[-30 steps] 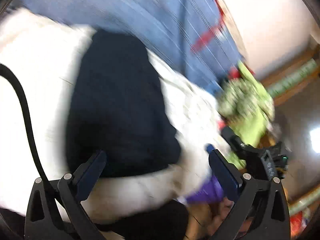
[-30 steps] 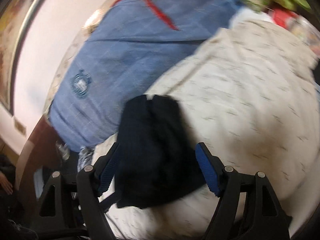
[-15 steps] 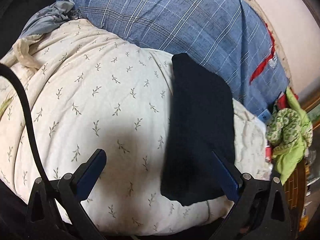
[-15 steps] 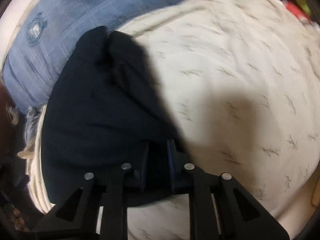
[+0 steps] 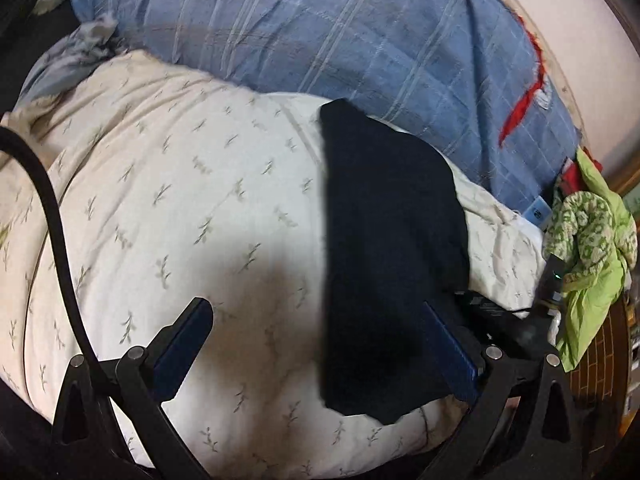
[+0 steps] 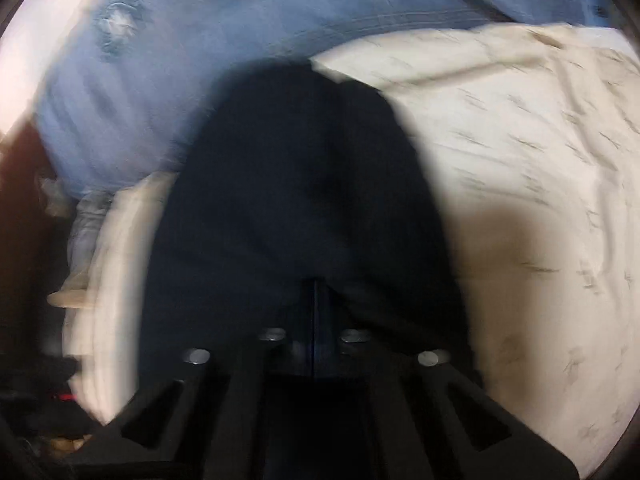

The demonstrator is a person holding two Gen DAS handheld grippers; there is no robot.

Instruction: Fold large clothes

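A folded dark navy garment lies on a cream quilt with a leaf print. My left gripper is open and empty, hovering above the quilt with its right finger over the garment's near edge. In the right wrist view, which is blurred, my right gripper is shut on the near edge of the dark garment, which fills the middle of the view.
A blue checked blanket lies behind the quilt, against a pale wall. A green patterned cloth is heaped at the right beside small clutter. A black cable curves across the left.
The right gripper closed on the garment's near edge half a second ago and keeps its hold, now moving. The left gripper stayed open and moved slightly closer to the garment.
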